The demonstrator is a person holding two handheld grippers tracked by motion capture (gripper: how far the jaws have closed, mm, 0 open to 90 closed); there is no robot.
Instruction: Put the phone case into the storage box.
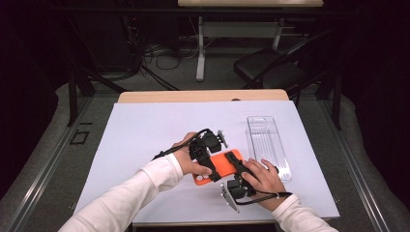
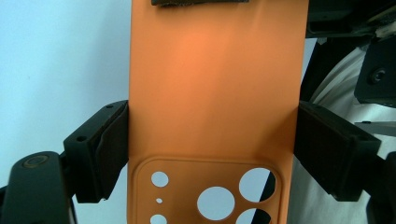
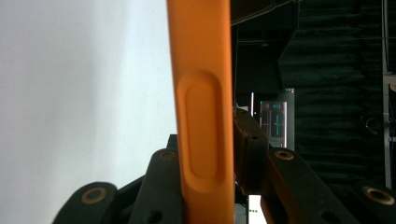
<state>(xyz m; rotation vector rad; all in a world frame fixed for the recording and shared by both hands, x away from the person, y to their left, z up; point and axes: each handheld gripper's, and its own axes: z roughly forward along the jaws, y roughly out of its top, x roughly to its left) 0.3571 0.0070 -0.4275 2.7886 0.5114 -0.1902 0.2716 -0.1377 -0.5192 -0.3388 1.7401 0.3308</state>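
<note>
Beside orange case, clear tray

The phone case sits near the bench's front edge, about midway along it, between the left hand-held gripper on its left and the right hand-held gripper on its right. The clear tray lies just right of them, toward the bench's right edge.

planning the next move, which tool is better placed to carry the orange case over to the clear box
Probably the right tool: it sits on the side nearer the clear box and pinches the orange case across its thin edge. The left tool clamps the case's two long sides, farther from the box.
</note>
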